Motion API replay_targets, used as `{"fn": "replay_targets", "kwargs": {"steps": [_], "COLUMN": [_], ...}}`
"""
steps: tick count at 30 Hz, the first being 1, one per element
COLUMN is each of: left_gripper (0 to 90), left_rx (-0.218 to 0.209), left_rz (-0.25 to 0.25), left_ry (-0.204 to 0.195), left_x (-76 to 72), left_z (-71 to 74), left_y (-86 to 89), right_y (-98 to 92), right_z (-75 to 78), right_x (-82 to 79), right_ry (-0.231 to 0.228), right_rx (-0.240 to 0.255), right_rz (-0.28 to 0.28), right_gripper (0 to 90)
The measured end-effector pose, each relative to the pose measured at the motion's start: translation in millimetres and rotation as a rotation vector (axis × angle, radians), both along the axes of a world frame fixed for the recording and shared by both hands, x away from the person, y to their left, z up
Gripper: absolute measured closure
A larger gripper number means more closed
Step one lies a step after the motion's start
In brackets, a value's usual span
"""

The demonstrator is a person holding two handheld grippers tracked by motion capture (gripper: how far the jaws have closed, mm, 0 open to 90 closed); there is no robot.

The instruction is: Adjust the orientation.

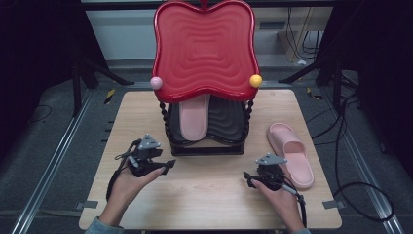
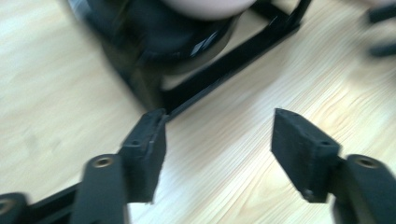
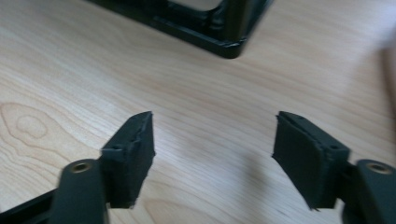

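Observation:
A pink slipper (image 1: pixel 194 117) lies on the black lower shelf (image 1: pixel 226 122) of a rack, under its red wavy top tray (image 1: pixel 204 48). A second pink slipper (image 1: pixel 292 153) rests on the wooden table (image 1: pixel 209 195), to the right of the rack. My left gripper (image 1: pixel 167 165) hovers in front of the rack's left corner, open with nothing between its jaws (image 2: pixel 219 135). Its own view shows the rack's black base (image 2: pixel 219 70) and the shelved slipper's end (image 2: pixel 205 7). My right gripper (image 1: pixel 248 179) is just left of the loose slipper, also open and empty (image 3: pixel 215 140).
A pink ball (image 1: pixel 156 82) and a yellow ball (image 1: pixel 255 80) cap the rack's twisted posts. The rack's front corner (image 3: pixel 224 42) lies ahead of the right gripper. Cables (image 1: pixel 350 185) run over the floor to the right, and tripod legs (image 1: pixel 97 73) stand behind the table.

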State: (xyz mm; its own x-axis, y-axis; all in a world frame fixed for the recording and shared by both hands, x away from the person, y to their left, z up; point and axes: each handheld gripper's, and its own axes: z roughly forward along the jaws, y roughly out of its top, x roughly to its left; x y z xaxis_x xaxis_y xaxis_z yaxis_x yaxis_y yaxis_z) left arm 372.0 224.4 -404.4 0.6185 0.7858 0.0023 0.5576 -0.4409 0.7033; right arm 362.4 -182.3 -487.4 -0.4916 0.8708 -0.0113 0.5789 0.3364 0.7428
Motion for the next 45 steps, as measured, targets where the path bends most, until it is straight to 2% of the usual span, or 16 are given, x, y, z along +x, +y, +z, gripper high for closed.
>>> {"fn": "replay_targets", "kwargs": {"steps": [5, 7, 9, 11, 12, 16, 20, 23, 25, 30, 33, 37, 42, 45], "left_gripper": [20.4, 17.8, 15.3, 13.5, 13.2, 13.1, 13.3, 13.5, 13.6, 13.7, 13.9, 14.0, 14.0, 14.1], "left_rx": [0.072, 0.098, 0.107, 0.112, 0.106, 0.111, 0.103, 0.094, 0.096, 0.092, 0.089, 0.085, 0.089, 0.09], "left_rz": [0.116, 0.124, 0.158, 0.167, 0.169, 0.194, 0.212, 0.222, 0.227, 0.23, 0.227, 0.235, 0.234, 0.229], "left_ry": [0.026, 0.049, 0.047, 0.057, 0.064, 0.073, 0.078, 0.075, 0.074, 0.071, 0.07, 0.066, 0.071, 0.064], "left_x": [8.2, 11.1, 11.3, 10.0, 9.6, 9.2, 9.3, 8.9, 8.2, 7.5, 7.1, 7.4, 7.5, 7.3], "left_z": [-27.9, -34.2, -37.8, -41.1, -42.2, -45.2, -45.7, -44.4, -43.2, -42.0, -41.5, -40.7, -41.8, -40.8], "left_y": [36.3, 45.5, 53.2, 59.5, 62.1, 69.7, 77.8, 81.8, 83.8, 86.7, 87.7, 90.7, 90.4, 90.3], "right_y": [-23.6, -34.3, -46.2, -55.6, -61.0, -76.4, -85.9, -89.0, -89.4, -89.9, -92.0, -92.1, -89.2, -87.3], "right_z": [16.5, 23.7, 31.1, 37.2, 41.0, 44.2, 45.3, 46.1, 47.1, 49.3, 48.0, 48.0, 47.7, 46.8], "right_x": [-5.3, -7.4, -8.1, -8.0, -7.1, 2.2, 12.8, 22.7, 30.5, 43.4, 51.8, 60.7, 70.9, 73.7], "right_ry": [0.004, 0.016, 0.039, 0.052, 0.074, 0.124, 0.145, 0.138, 0.149, 0.148, 0.149, 0.146, 0.151, 0.151], "right_rx": [-0.01, -0.026, -0.028, -0.037, -0.045, -0.063, -0.073, -0.068, -0.075, -0.086, -0.081, -0.047, -0.053, -0.06], "right_rz": [-0.039, -0.045, -0.063, -0.08, -0.09, -0.107, -0.125, -0.132, -0.135, -0.146, -0.169, -0.184, -0.189, -0.178], "right_gripper": [43.2, 48.5, 53.3, 57.1, 58.4, 63.6, 66.5, 68.3, 69.6, 68.9, 65.9, 64.5, 68.8, 77.8]}}
